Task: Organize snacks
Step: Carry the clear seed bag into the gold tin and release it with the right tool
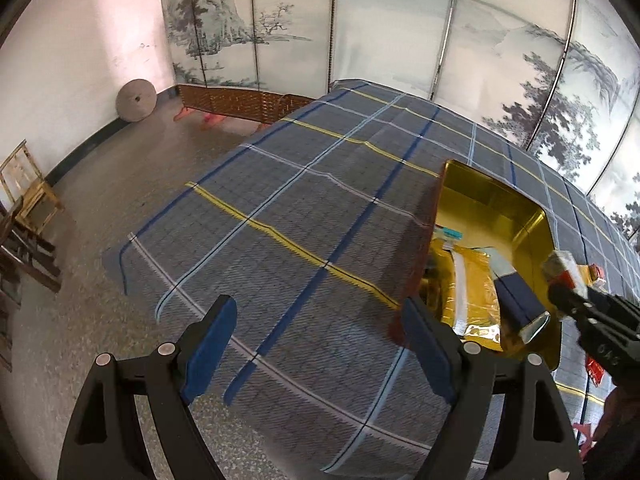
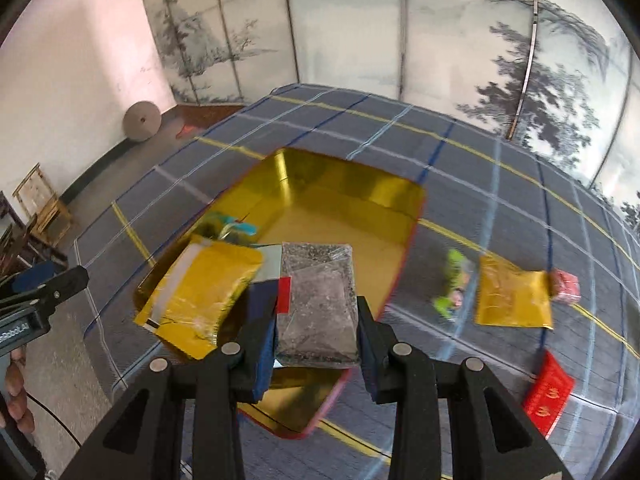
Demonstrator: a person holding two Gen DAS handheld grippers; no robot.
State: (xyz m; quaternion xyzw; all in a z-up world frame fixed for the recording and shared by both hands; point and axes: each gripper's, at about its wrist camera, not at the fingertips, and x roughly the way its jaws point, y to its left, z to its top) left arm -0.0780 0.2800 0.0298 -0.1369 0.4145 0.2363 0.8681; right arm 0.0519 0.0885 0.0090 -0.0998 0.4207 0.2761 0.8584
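The right gripper (image 2: 316,320) clamps a clear packet (image 2: 318,304) of dark snack, held over the gold tin's (image 2: 352,184) near edge. At nine o'clock in the tin lies a gold pouch (image 2: 200,300). At three o'clock on the plaid cloth (image 2: 480,152) lie another gold pouch (image 2: 512,300) and a red packet (image 2: 548,396). The left gripper (image 1: 316,344) hangs wide open over bare cloth, holding nothing.

Shiny metal, crinkly plastic, woven cloth.
Glossy gold tin (image 2: 352,184); clear plastic packet (image 2: 318,304); gold foil pouch (image 2: 200,296); matt checked tablecloth (image 1: 288,216); matt black gripper plastic.
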